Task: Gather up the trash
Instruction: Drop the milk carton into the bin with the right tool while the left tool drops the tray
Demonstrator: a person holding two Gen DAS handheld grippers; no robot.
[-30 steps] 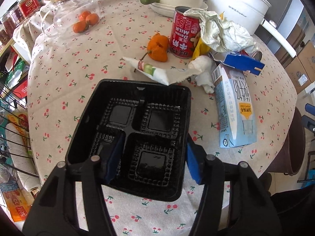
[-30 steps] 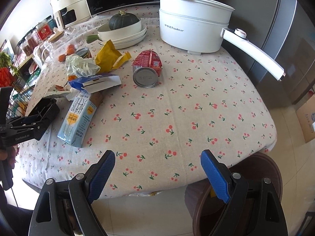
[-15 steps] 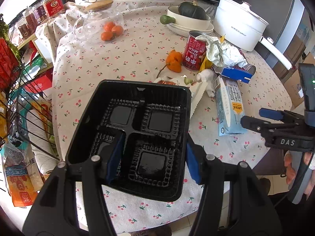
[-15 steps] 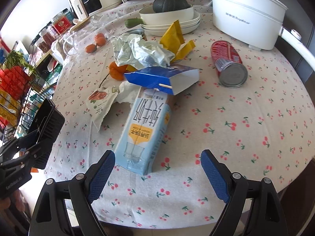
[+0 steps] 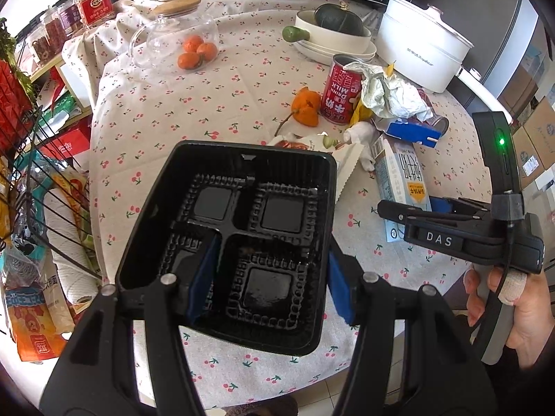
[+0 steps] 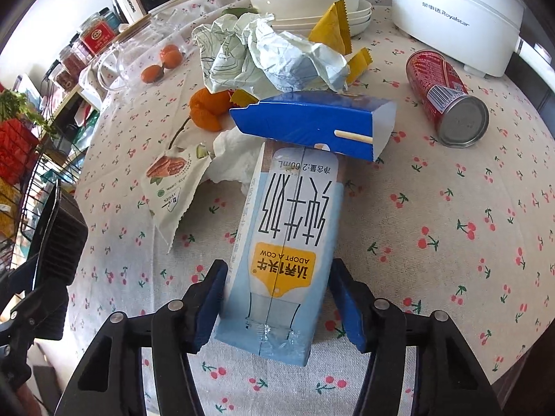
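Observation:
My left gripper (image 5: 269, 282) is shut on the near right wall of a black plastic tray (image 5: 229, 235), held above the table's front edge; the tray also shows in the right wrist view (image 6: 57, 239). My right gripper (image 6: 277, 296) is open, its fingers on either side of the near end of a light blue milk carton (image 6: 284, 239) that lies flat on the cloth. The carton (image 5: 402, 180) and right gripper (image 5: 409, 211) show in the left wrist view. Behind the carton lie a blue box (image 6: 312, 121), crumpled paper (image 6: 270, 59), a nut wrapper (image 6: 173, 180), a tissue (image 6: 236, 157) and a yellow wrapper (image 6: 333, 31).
A red can (image 6: 447, 98) lies on its side at the right; another red milk can (image 5: 341, 90) stands upright. A white cooker (image 6: 458, 14), bowls with a squash (image 5: 334, 31), a glass jar of oranges (image 5: 180, 43) and a wire rack (image 5: 24, 159) ring the table.
My right gripper has moved forward and down to the milk carton, its fingers now on either side of the carton's near end and closer together. The left gripper has pulled back with the tray.

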